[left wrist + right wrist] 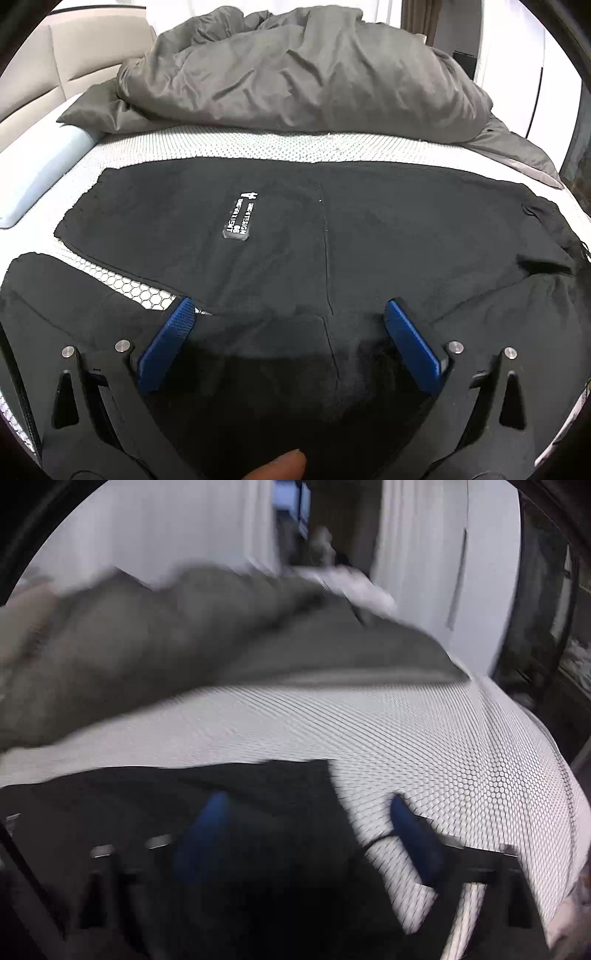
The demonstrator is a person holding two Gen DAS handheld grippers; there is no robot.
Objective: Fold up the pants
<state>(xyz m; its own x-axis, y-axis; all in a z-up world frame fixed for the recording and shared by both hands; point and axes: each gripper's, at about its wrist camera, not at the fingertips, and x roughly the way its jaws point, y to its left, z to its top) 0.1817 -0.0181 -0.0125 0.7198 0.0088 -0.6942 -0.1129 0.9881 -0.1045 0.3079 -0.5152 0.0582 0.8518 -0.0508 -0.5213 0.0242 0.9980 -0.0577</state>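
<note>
While the black pants lie spread across the bed, waist toward the right edge and the two legs running left with a wedge of mattress showing between them, both grippers stand over the near side of the cloth. Left gripper: jaws spread wide, blue pads resting on or just above the fabric near the crotch seam, nothing pinched. Right gripper: view heavily blurred, jaws also spread, one pad over the black cloth and the other over bare mattress, straddling a corner of the garment; no grip visible.

Judgement: step in hand is likely a re-grasp for the next fold. To do it well, take the near edge cleanly with each gripper, catch only the layers meant to move, lift together and lay the near leg square onto the far leg; the white label helps check alignment.

Surface: white mattress cover with a hexagon mesh print. Crumpled grey duvet heaped behind, pale padded headboard far left, light curtains at the back
</note>
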